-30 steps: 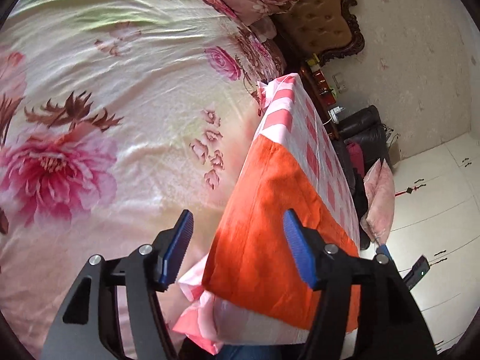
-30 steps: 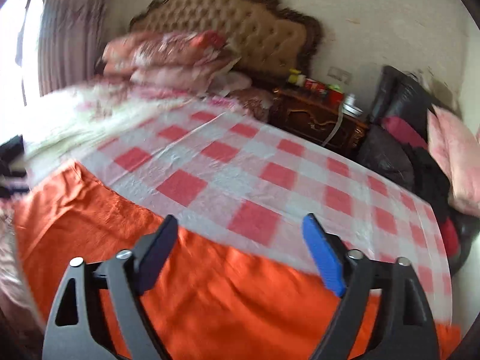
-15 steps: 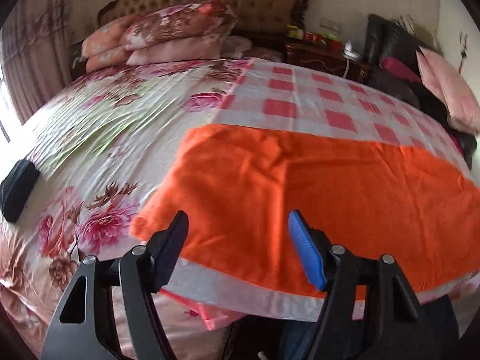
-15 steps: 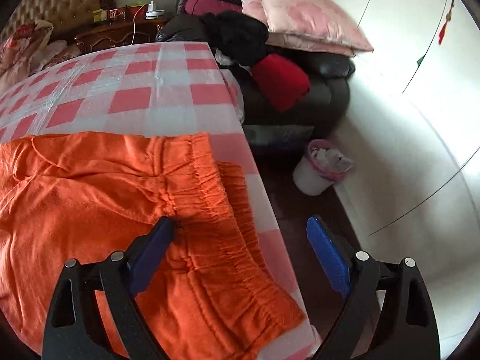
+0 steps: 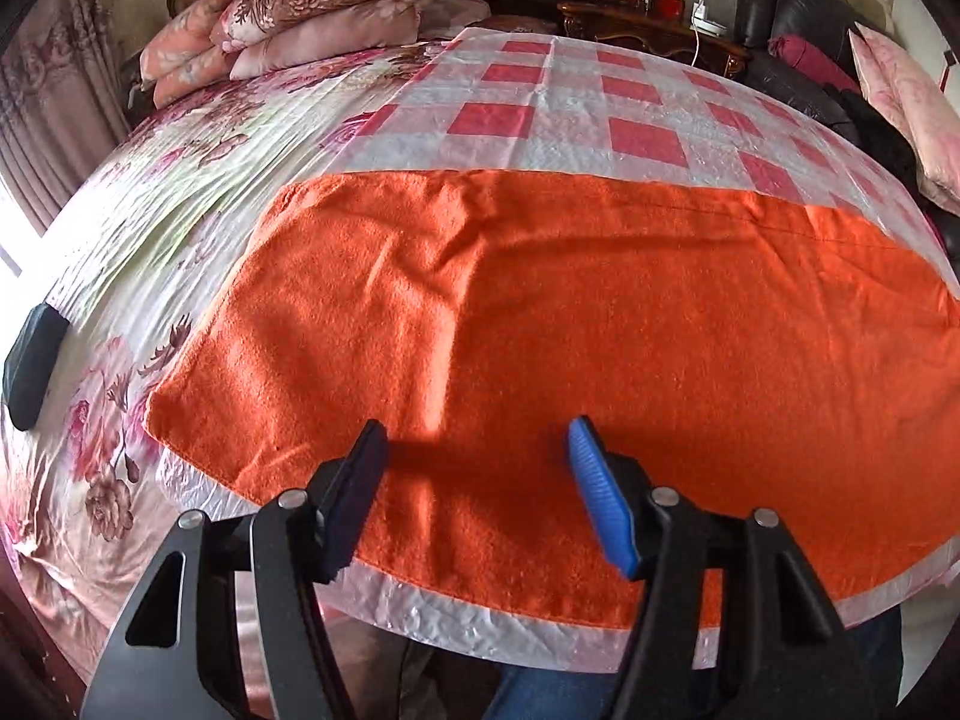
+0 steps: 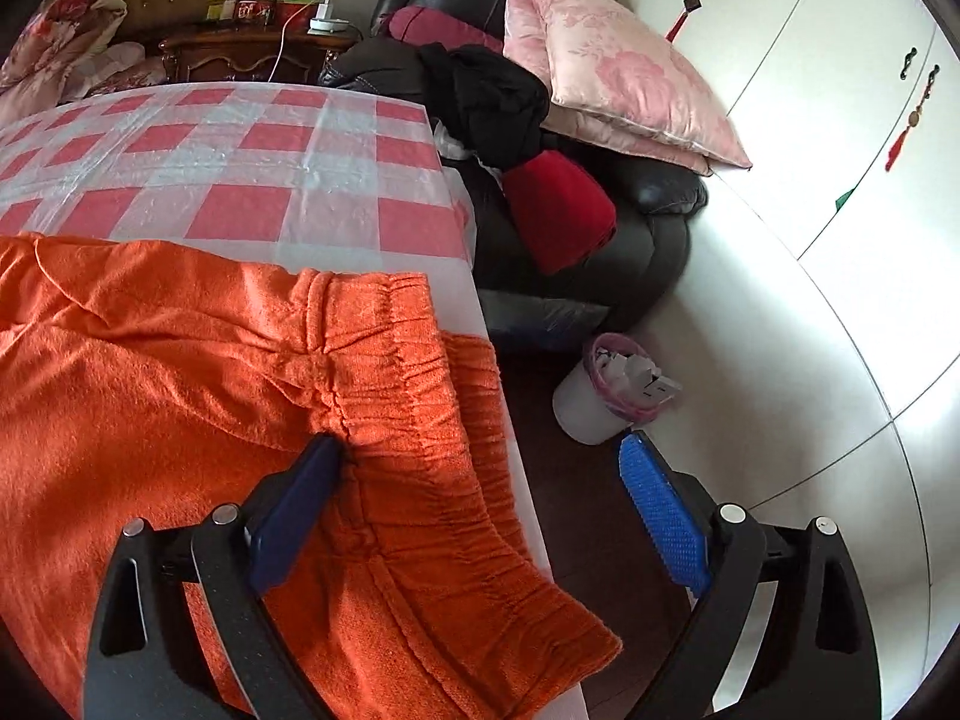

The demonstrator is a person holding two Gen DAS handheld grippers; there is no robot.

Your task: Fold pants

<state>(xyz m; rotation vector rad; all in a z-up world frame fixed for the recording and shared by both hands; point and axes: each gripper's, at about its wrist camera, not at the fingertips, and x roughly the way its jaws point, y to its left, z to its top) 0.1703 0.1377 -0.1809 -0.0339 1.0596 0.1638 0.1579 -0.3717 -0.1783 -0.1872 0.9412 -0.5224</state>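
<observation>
Left wrist view: the left gripper (image 5: 477, 450) is seen at the lower centre of the frame, jaws apart and closing, with nothing pressed between the pads; orange cloth lies beneath them. The orange pants (image 5: 600, 324) are spread flat across the middle of the frame on a red-and-white checked sheet (image 5: 600, 120), whose clear edge shows along the bottom. To the left a floral bedspread (image 5: 150, 228) is noted, with a dark object (image 5: 30, 372) at the left edge. Stacked pillows (image 5: 300, 12) are seen at the upper left.

Right wrist view: the right gripper (image 6: 474, 450) is seen at the lower centre, jaws wide apart and gripping nothing. Its dark left finger (image 6: 300, 498) lies against the pants beside the gathered waistband (image 6: 420, 396); whether it presses the cloth cannot be told. The blue right finger (image 6: 660, 516) stands past the bed edge, above the floor. Beyond it, a white bin (image 6: 600, 396) is recorded right of centre, then a dark sofa (image 6: 630, 216) carrying clothes and a pink cushion (image 6: 624, 72).
</observation>
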